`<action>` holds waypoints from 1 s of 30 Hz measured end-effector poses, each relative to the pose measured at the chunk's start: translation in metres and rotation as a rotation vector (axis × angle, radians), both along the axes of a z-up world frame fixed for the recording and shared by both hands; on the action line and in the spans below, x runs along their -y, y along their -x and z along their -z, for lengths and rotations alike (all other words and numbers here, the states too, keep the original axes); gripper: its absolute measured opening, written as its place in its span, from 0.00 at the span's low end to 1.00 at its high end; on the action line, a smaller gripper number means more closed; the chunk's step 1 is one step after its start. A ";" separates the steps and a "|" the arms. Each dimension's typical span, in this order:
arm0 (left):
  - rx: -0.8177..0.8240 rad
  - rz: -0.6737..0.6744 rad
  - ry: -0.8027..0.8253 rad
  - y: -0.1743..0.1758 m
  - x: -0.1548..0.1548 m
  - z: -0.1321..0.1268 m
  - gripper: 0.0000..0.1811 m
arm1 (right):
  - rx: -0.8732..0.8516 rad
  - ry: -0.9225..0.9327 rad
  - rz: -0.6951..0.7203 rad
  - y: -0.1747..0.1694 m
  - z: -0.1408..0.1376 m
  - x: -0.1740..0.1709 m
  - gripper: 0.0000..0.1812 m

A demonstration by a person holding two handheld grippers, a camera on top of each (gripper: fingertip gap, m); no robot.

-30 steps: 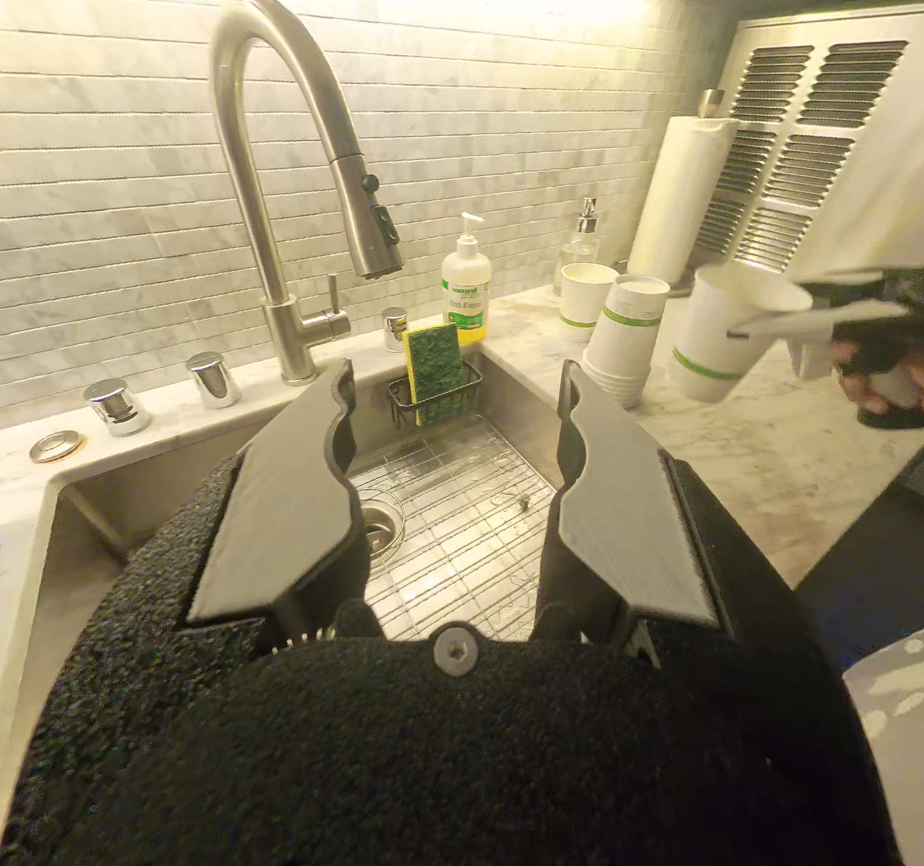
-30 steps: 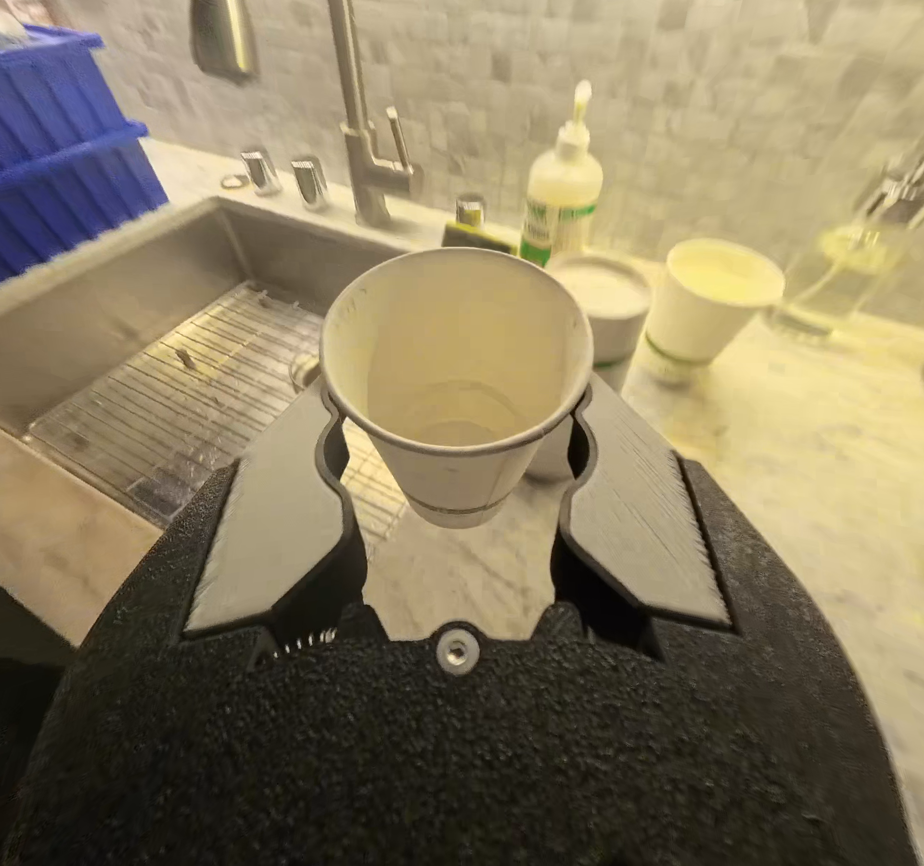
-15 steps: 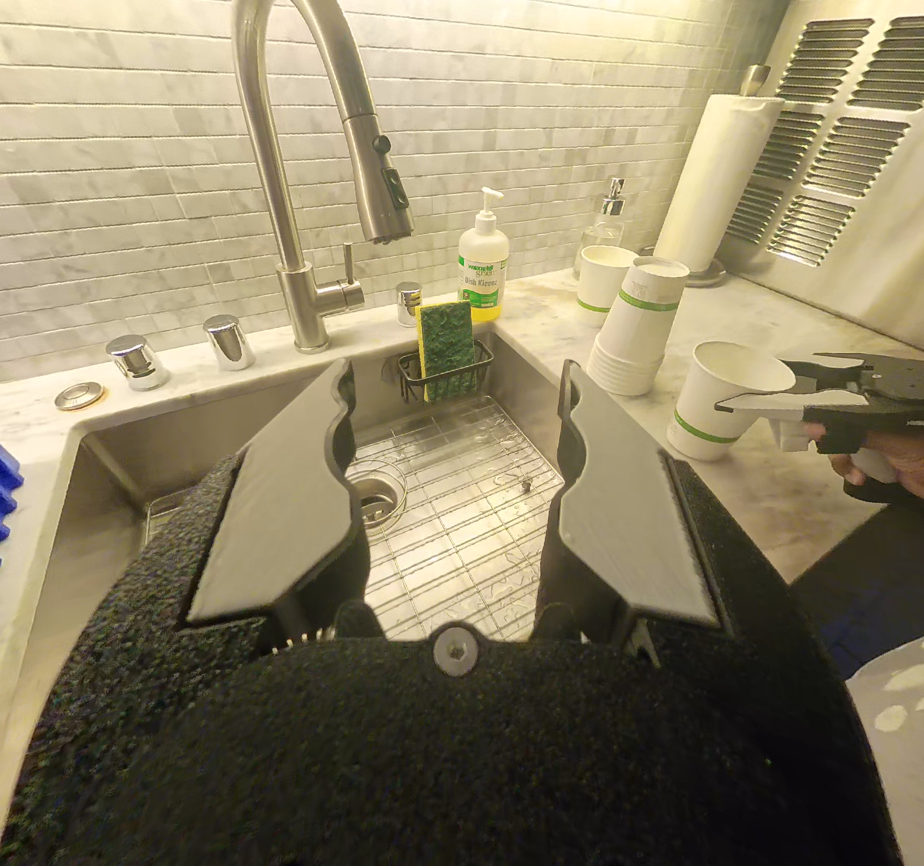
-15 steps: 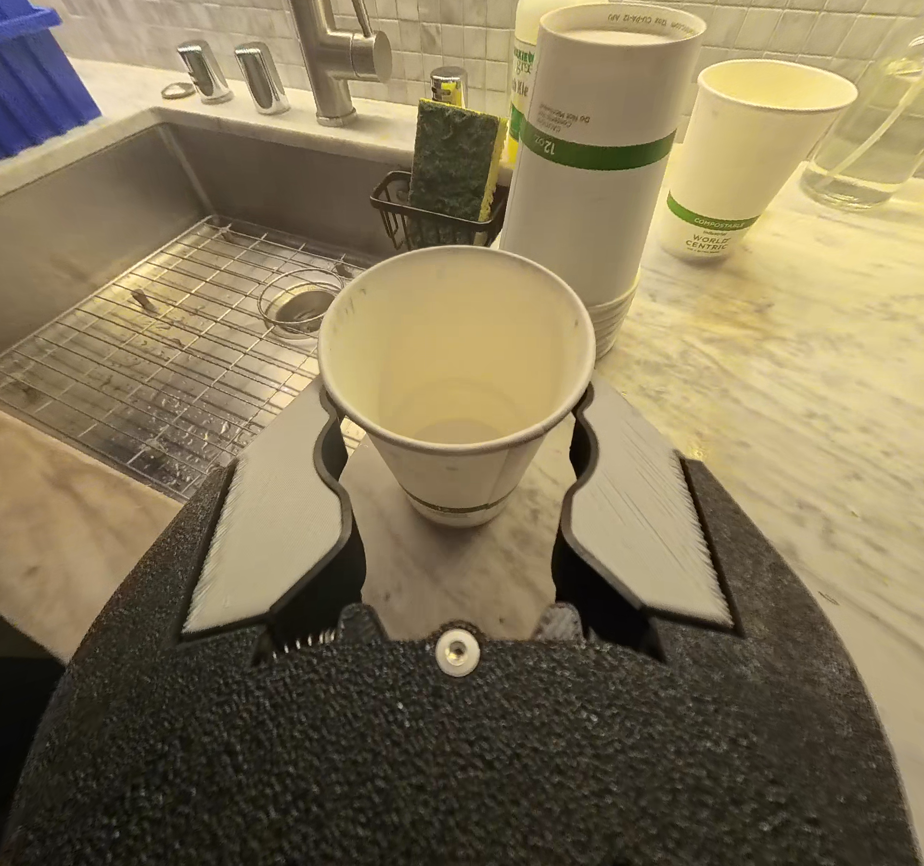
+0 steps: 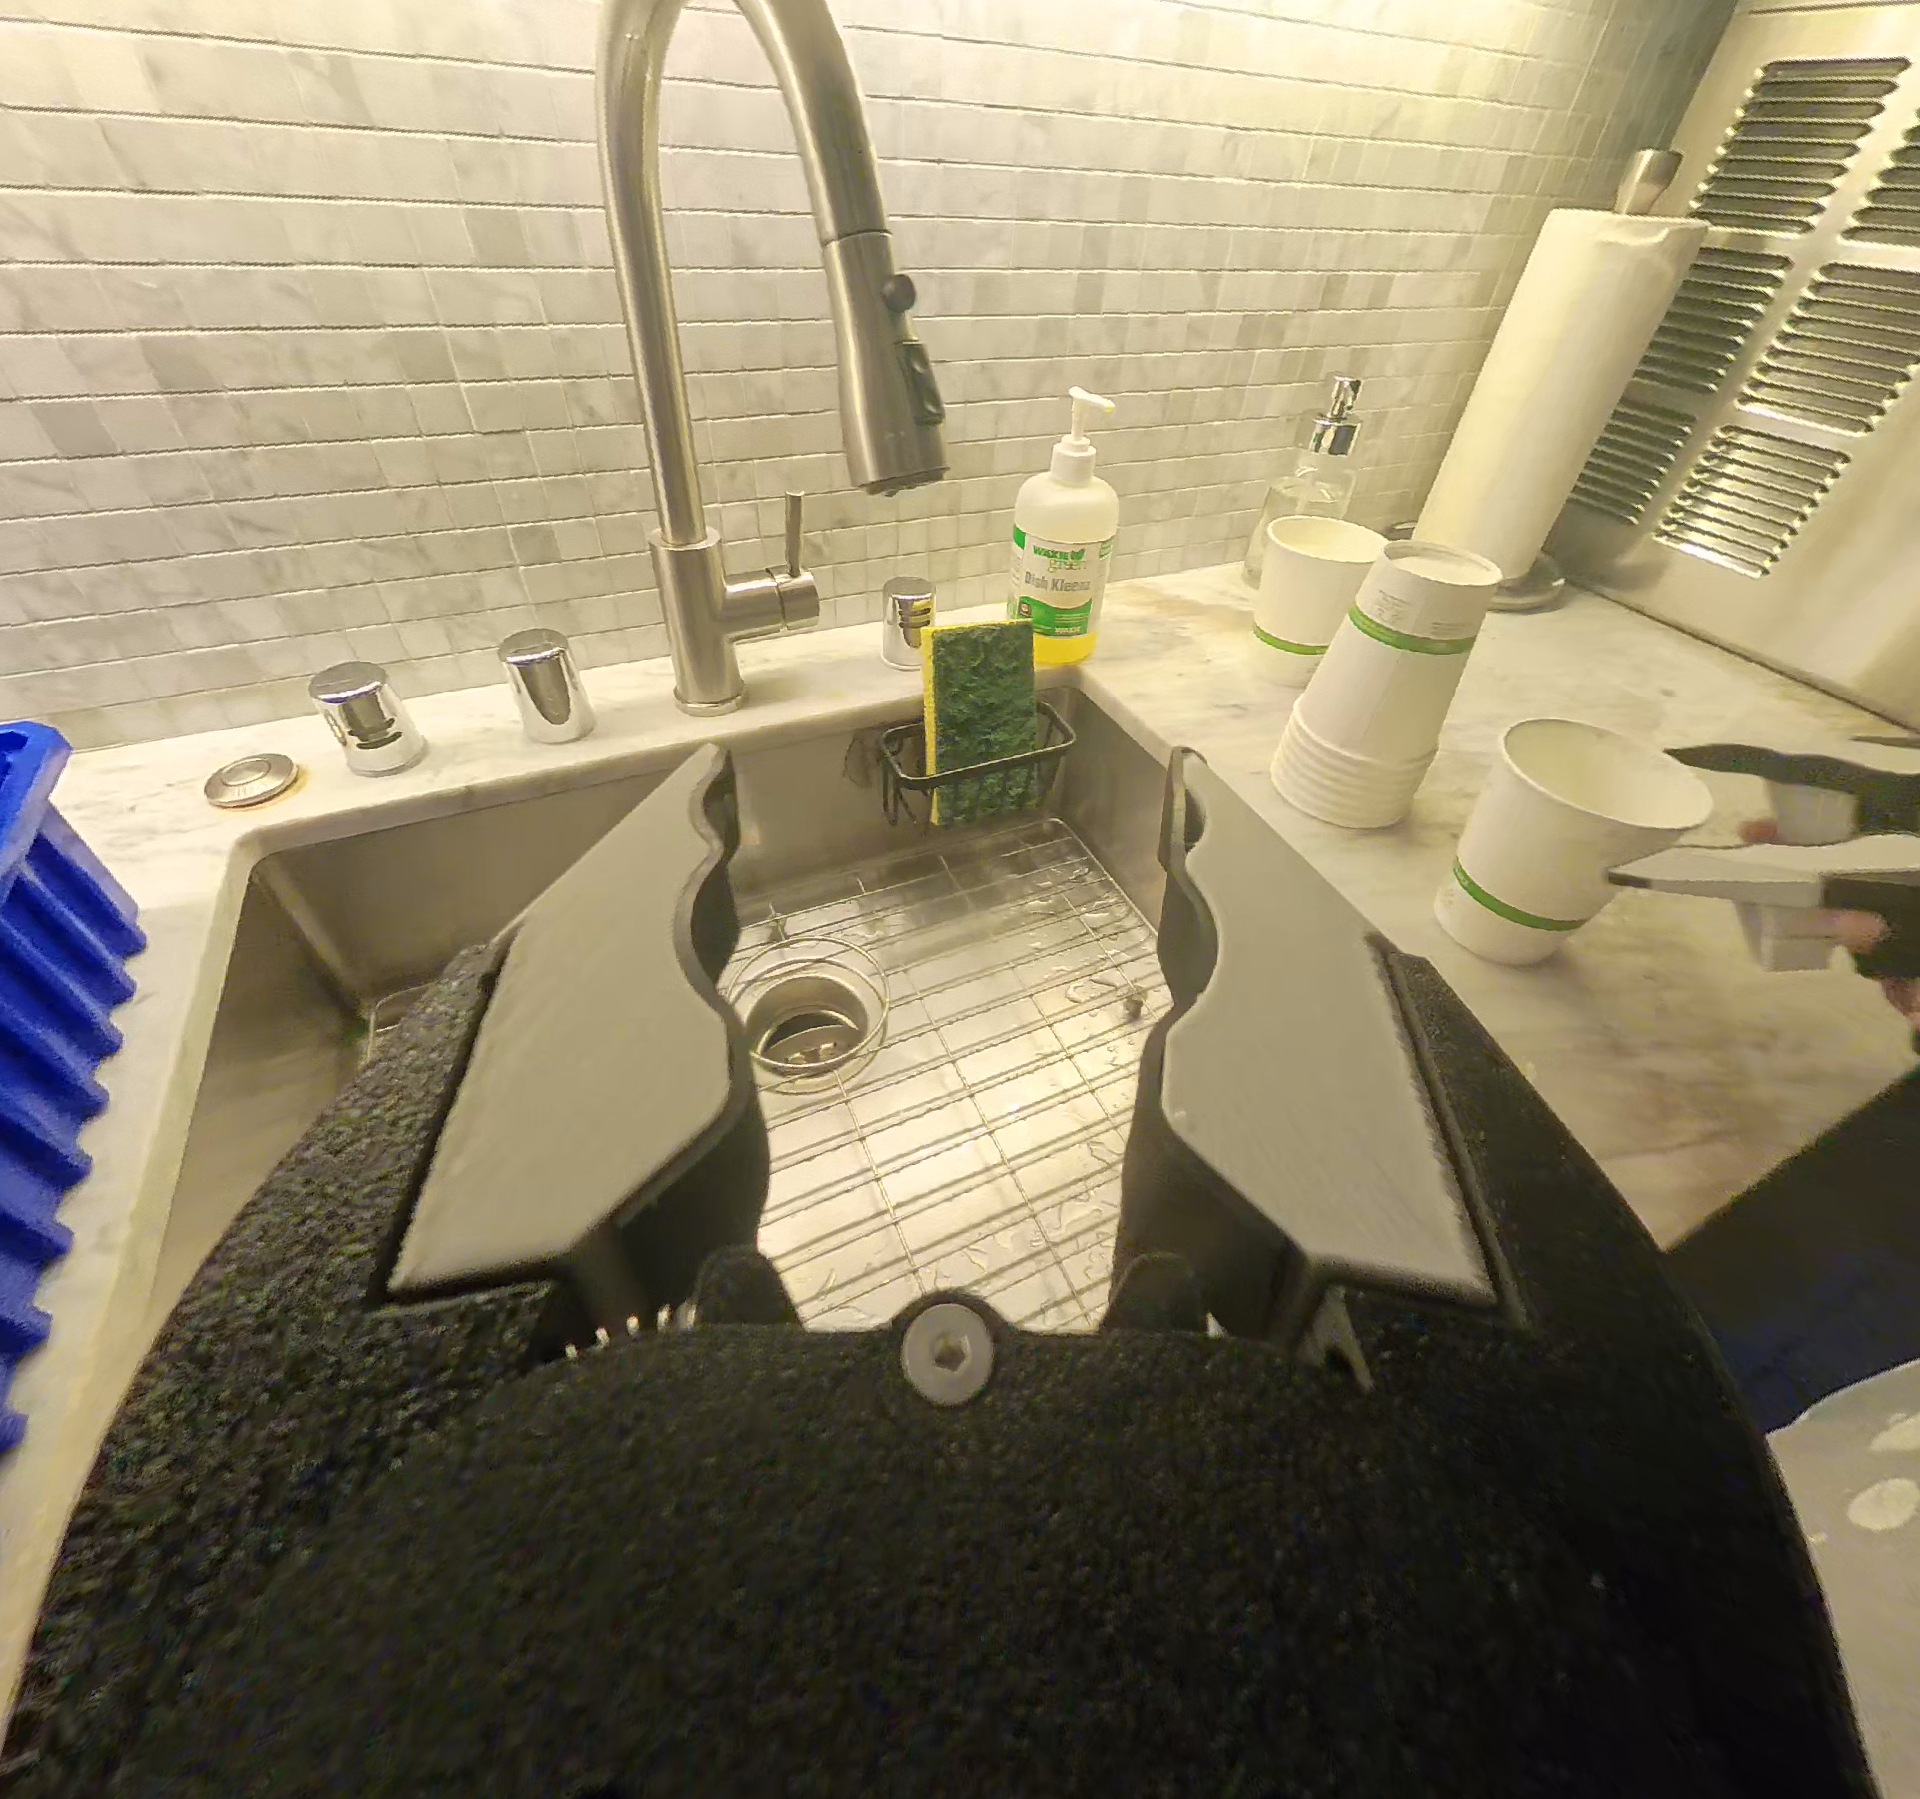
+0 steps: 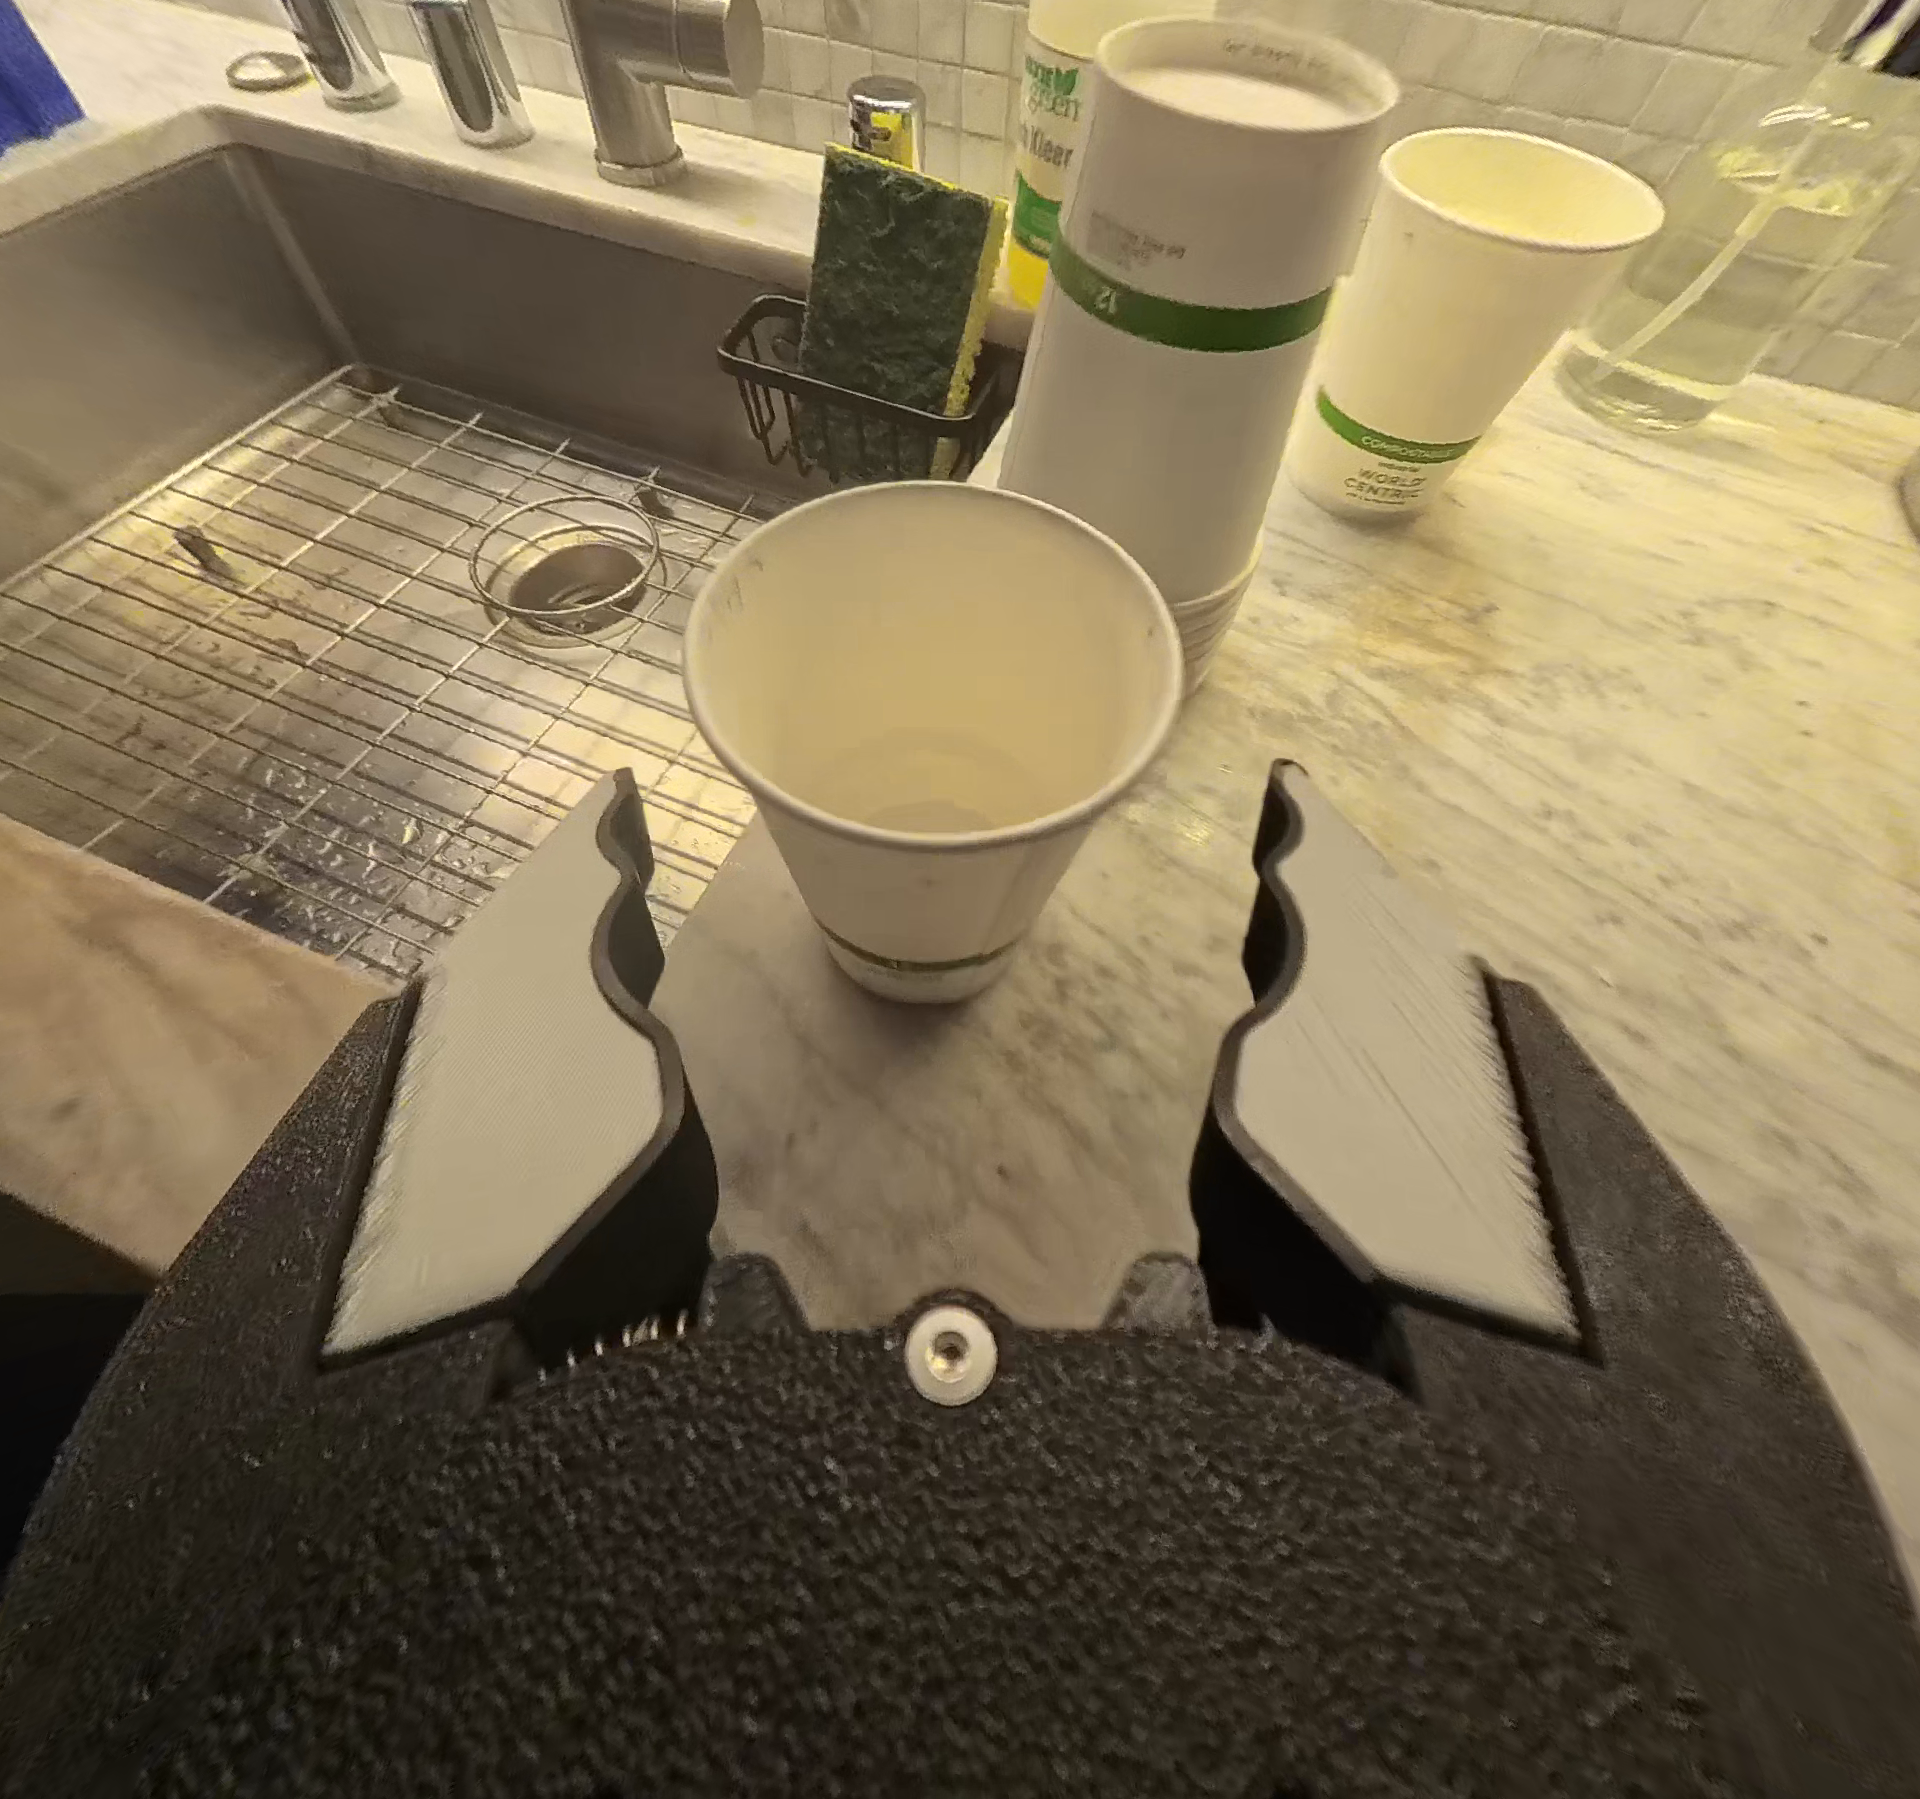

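One paper cup (image 6: 935,741) stands upright on the marble surface (image 6: 1558,814) at the centre of my right wrist view, white with a thin green band near its base and empty inside. My right gripper (image 6: 951,804) is spread wide, its fingers (image 6: 540,1074) flanking the cup without touching it, so it has hold of nothing. Just behind the cup, toward the upper right, an inverted stack of cups (image 6: 1174,336) rests on the surface, with another single cup (image 6: 1455,315) beside it. A green sponge (image 6: 894,295) sits in a black wire caddy (image 6: 831,419) on the sink (image 6: 156,295) wall, upper centre.

My left gripper (image 5: 951,783) is open too and empty, held over the sink basin above the wire grid (image 5: 935,1074). At the right edge of that view the same cup (image 5: 1548,845) appears between the other gripper's fingers. The faucet (image 5: 727,295) arches across the upper centre.
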State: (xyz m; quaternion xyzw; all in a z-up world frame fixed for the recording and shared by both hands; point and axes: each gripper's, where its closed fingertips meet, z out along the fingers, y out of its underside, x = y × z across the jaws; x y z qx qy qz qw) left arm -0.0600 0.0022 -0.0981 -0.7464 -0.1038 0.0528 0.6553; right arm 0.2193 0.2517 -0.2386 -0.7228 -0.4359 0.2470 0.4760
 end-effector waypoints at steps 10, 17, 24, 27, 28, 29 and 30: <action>0.014 -0.150 -0.028 0.091 0.052 -0.020 0.41 | -0.111 -0.153 -0.010 0.027 -0.121 0.052 0.49; -0.056 -0.334 0.082 0.234 0.146 -0.058 0.38 | -0.142 -0.049 -0.201 0.118 -0.104 0.117 0.47; 0.009 -0.335 0.367 0.352 0.218 -0.034 0.39 | -0.124 0.009 -0.280 0.161 -0.085 0.157 0.46; 0.020 -0.324 0.504 0.392 0.238 -0.013 0.41 | -0.115 0.024 -0.284 0.171 -0.081 0.165 0.45; 0.032 -0.304 0.532 0.402 0.242 -0.007 0.42 | -0.113 0.029 -0.283 0.174 -0.080 0.167 0.45; 0.051 -0.271 0.554 0.410 0.243 0.000 0.42 | -0.111 0.034 -0.281 0.176 -0.079 0.169 0.45; 0.074 -0.233 0.581 0.415 0.244 0.007 0.43 | -0.107 0.038 -0.277 0.177 -0.078 0.170 0.45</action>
